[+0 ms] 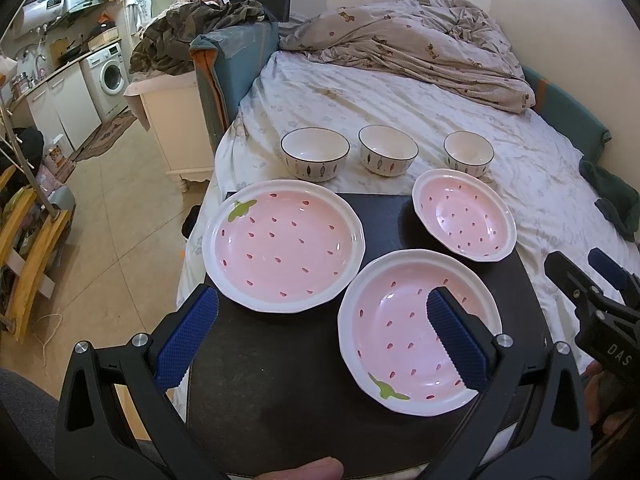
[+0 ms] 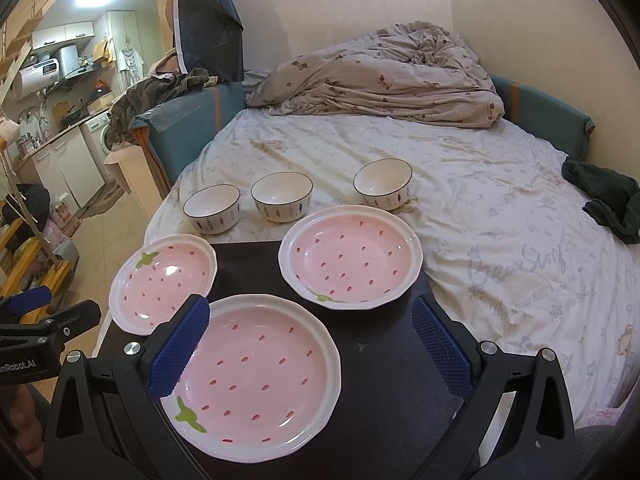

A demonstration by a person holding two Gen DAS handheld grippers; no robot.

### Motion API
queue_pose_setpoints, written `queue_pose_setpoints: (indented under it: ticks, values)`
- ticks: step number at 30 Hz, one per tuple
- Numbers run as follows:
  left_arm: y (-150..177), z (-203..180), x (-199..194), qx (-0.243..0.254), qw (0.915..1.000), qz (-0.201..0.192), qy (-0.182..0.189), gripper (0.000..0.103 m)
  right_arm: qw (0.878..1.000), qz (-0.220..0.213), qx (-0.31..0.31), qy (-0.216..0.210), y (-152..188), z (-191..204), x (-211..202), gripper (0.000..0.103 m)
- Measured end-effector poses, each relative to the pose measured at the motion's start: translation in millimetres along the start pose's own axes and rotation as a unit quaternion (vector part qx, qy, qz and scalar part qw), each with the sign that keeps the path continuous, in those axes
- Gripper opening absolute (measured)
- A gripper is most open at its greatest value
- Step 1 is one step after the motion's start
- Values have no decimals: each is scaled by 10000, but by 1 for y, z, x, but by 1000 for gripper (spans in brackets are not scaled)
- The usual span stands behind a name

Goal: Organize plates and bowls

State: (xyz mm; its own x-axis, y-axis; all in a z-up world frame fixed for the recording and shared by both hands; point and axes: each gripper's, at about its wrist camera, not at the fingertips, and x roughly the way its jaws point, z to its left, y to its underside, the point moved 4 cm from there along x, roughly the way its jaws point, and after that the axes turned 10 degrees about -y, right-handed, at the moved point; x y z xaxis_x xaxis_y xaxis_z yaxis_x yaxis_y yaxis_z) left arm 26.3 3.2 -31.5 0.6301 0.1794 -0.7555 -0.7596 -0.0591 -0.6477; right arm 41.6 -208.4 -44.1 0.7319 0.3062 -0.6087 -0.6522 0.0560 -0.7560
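Observation:
Three pink strawberry plates lie apart on a black board point(image 1: 280, 380): a left plate point(image 1: 284, 246) point(image 2: 164, 284), a near plate point(image 1: 400, 336) point(image 2: 256, 376) and a far right plate point(image 1: 464, 216) point(image 2: 350, 256). Behind them, three white bowls point(image 1: 314, 154) point(image 1: 388, 150) point(image 1: 468, 152) stand in a row on the bed sheet, empty. My left gripper point(image 1: 320, 294) is open, its right finger above the near plate. My right gripper point(image 2: 308, 304) is open too, its left finger over that plate's left rim. Neither holds anything.
The board point(image 2: 380, 380) rests on the bed's near corner. A crumpled quilt point(image 1: 420, 44) lies at the bed's far end and a dark green cloth point(image 2: 604, 196) at its right edge. Left of the bed are bare floor point(image 1: 120, 240) and a bedside cabinet point(image 1: 176, 120).

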Motion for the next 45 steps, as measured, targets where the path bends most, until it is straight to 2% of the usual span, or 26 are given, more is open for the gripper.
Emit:
queue_pose_setpoints:
  ticks: [23, 28, 33, 40, 45]
  values:
    - [-1, -2, -1, 8, 10000, 8, -4, 103, 10000, -1, 12, 21, -2, -3, 0, 103]
    - [-14, -2, -7, 7, 10000, -59, 54, 103, 9996, 5, 244, -118, -11, -3, -2, 103]
    - [-33, 7, -5, -38, 10000, 5, -35, 103, 9989, -126, 444, -30, -30, -8, -1, 103]
    - [-65, 24, 11, -116, 9997, 88, -177, 103, 9993, -227, 273, 66, -55, 2, 9, 103]
    - [-78, 28, 35, -9, 9994, 290, -196, 103, 9998, -44, 190, -85, -72, 18, 27, 103]
